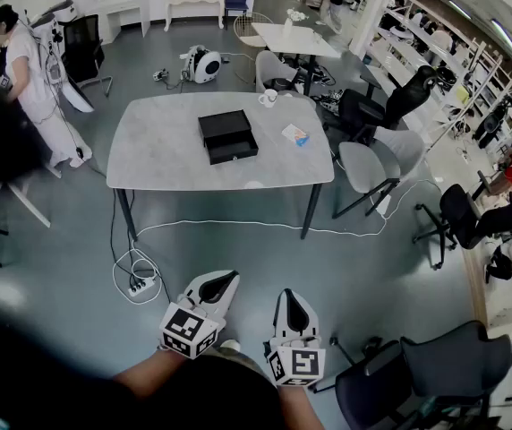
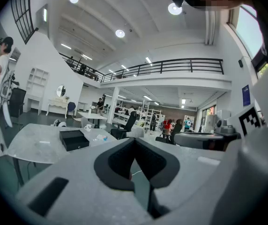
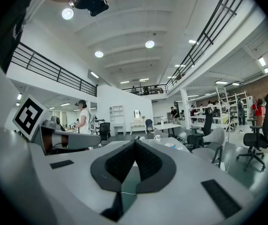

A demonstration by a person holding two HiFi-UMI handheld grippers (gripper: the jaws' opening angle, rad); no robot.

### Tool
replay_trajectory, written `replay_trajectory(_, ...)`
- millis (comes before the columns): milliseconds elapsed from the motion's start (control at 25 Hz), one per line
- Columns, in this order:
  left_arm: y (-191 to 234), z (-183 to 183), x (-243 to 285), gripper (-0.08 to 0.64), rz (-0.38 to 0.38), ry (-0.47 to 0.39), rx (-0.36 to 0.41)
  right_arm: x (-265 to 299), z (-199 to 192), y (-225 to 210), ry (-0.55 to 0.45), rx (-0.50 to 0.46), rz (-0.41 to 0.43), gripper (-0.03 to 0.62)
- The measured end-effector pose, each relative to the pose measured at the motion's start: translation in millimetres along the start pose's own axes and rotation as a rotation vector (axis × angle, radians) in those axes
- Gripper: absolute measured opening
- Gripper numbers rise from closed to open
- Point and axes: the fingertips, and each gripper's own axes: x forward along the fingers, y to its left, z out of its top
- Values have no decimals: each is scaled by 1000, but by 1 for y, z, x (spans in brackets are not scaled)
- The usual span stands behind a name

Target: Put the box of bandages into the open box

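Head view: bandage box lies on the far table, just right of the open box. My left gripper and right gripper have jaws together, empty, well apart from it. Plan: step closer, open right jaws first.

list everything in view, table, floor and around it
table: one, grey, centre of the room
open box: one, black, mid-table
bandage box: one, white with blue, right of the open box, apart from it
mug: one, white, table's far edge
chair: one, grey, right of the table
power strip: one, white, floor by the table's near left leg
cable: one, white, floor under the table
person: one, in white, far left
left gripper: one, white, bottom, jaws shut, empty
right gripper: one, white, bottom, jaws shut, empty
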Motion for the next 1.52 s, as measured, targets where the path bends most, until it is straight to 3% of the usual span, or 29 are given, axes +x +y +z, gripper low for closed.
replay_trajectory(400,-4,4,18,15,5,-50,-22,-2,-2,-20,-1,-93,23,11)
replay_trajectory(720,15,-8,75,15,-23,4,-8,37,-15,-57,15,24,-13,11)
replay_trajectory(1040,76,10,172,15,-55,50,-1,139,-9,-108,95,76,-32,11)
replay_trajectory(1280,136,36,239,15,-86,57,-1,234,7,-129,130,60,-24,12)
replay_trajectory(1520,197,59,287,17,-107,46,-58,310,11,-135,181,69,9,12)
